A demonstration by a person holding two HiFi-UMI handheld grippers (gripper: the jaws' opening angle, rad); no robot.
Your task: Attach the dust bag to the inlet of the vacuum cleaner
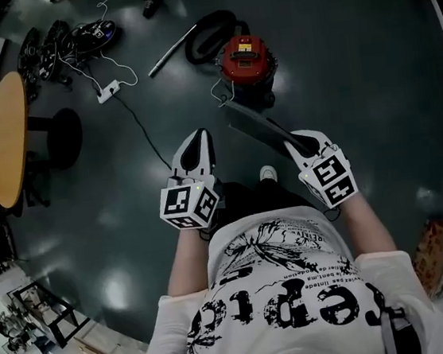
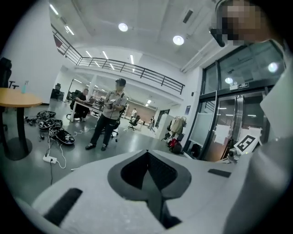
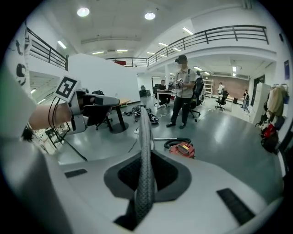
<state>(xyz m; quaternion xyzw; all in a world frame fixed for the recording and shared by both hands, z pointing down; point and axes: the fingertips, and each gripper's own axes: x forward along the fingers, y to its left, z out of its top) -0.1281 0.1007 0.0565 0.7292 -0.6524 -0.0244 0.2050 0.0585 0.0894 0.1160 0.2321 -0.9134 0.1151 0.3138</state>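
The red vacuum cleaner point(image 1: 245, 58) stands on the dark floor ahead of me, with its black hose point(image 1: 208, 33) coiled behind it; in the right gripper view the vacuum cleaner point(image 3: 183, 148) lies beyond the jaws. My right gripper point(image 1: 297, 143) is shut on the grey dust bag point(image 1: 257, 126), a flat sheet that reaches toward the vacuum. Seen edge-on, the dust bag point(image 3: 144, 132) rises as a thin textured strip from the right gripper point(image 3: 146, 157). My left gripper point(image 1: 197, 137) hovers to the left, shut and empty, and the left gripper point(image 2: 148, 153) has nothing between its pads.
A metal wand point(image 1: 172, 50) lies left of the hose. A power strip point(image 1: 108, 90) with cables and a heap of gear point(image 1: 68, 39) lie at the far left, by a round wooden table point(image 1: 4, 139). A person point(image 3: 183, 91) stands farther off.
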